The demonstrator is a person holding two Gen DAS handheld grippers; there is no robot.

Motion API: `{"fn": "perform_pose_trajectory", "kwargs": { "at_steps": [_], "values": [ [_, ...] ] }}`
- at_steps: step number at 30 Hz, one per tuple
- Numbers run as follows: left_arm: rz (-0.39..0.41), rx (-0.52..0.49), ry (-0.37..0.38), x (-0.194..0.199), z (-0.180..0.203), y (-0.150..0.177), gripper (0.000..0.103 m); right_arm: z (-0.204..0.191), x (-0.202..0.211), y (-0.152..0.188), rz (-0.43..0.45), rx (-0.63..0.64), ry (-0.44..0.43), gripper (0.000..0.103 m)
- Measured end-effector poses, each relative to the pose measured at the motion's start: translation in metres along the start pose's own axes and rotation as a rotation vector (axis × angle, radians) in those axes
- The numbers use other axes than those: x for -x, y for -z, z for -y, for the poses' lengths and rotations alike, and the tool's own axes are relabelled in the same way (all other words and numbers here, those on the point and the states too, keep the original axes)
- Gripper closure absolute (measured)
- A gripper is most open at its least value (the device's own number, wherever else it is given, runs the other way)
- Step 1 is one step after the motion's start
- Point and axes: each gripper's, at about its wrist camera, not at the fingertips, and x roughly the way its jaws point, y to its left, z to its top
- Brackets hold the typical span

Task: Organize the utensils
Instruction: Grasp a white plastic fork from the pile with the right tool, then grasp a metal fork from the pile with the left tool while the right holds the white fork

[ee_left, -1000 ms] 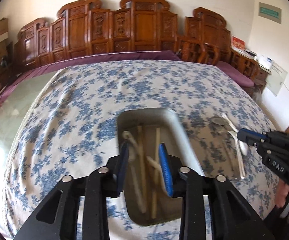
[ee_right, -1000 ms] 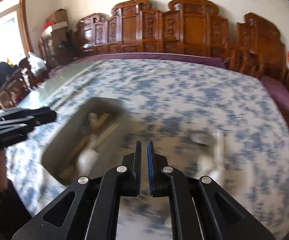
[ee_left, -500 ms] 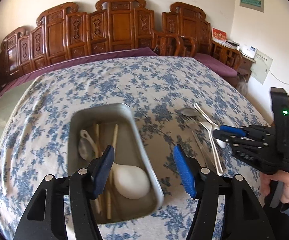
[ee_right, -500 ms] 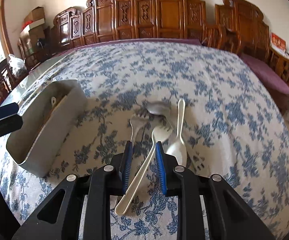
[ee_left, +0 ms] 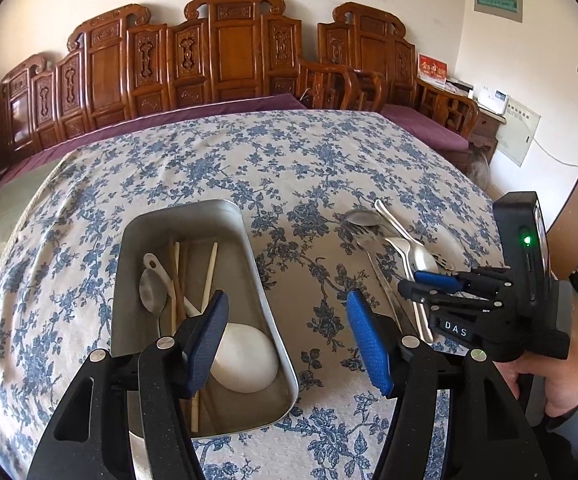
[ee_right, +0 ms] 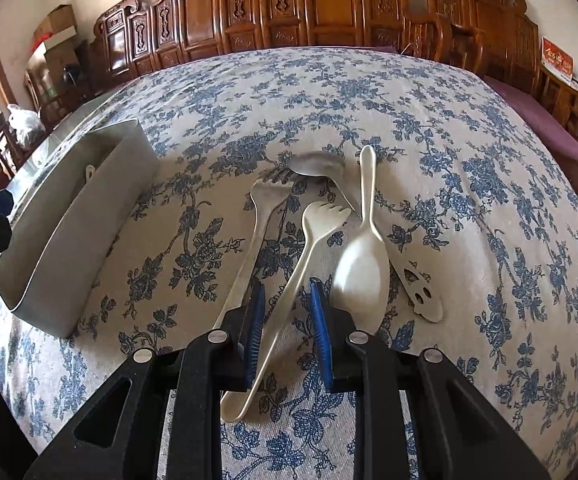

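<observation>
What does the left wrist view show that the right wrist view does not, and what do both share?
Left wrist only: the tray's inside, holding a white ladle, a metal spoon and chopsticks, and the hand holding the right claw.

Right wrist only: the white fork's handle lying between the right claw's open jaws, and a skull-ended handle.

Both: the metal tray, the loose utensil pile and the floral tablecloth.

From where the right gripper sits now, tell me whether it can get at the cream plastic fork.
Probably yes. The right gripper straddles the cream fork's handle, with a gap at each blue pad. The metal fork and cream spoon lie just outside the fingers, not between them.
</observation>
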Motion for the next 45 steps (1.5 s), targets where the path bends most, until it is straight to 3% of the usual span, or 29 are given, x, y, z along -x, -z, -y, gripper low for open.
{"fn": "perform_pose_trajectory", "kwargs": {
  "at_steps": [3, 18, 23, 31, 45],
  "values": [
    [0.004, 0.001, -0.001, 0.000, 0.002, 0.000, 0.044, 0.003, 0.002, 0.001, -0.001, -0.009, 0.001, 0.094],
    [-0.015, -0.042, -0.015, -0.005, 0.028, 0.005, 0.044, 0.039, 0.050, -0.008, 0.143, -0.104, -0.121, 0.094],
    [-0.036, -0.073, -0.038, -0.020, 0.041, 0.005, 0.044, 0.049, 0.049, -0.013, 0.153, -0.087, -0.107, 0.094],
    [-0.095, -0.062, -0.015, -0.060, 0.061, -0.004, 0.045, 0.069, 0.045, -0.018, 0.154, -0.099, -0.076, 0.094],
    [-0.187, -0.064, 0.012, -0.124, 0.092, -0.018, 0.064, 0.086, 0.041, -0.019, 0.155, -0.153, -0.095, 0.094]
  ]
}}
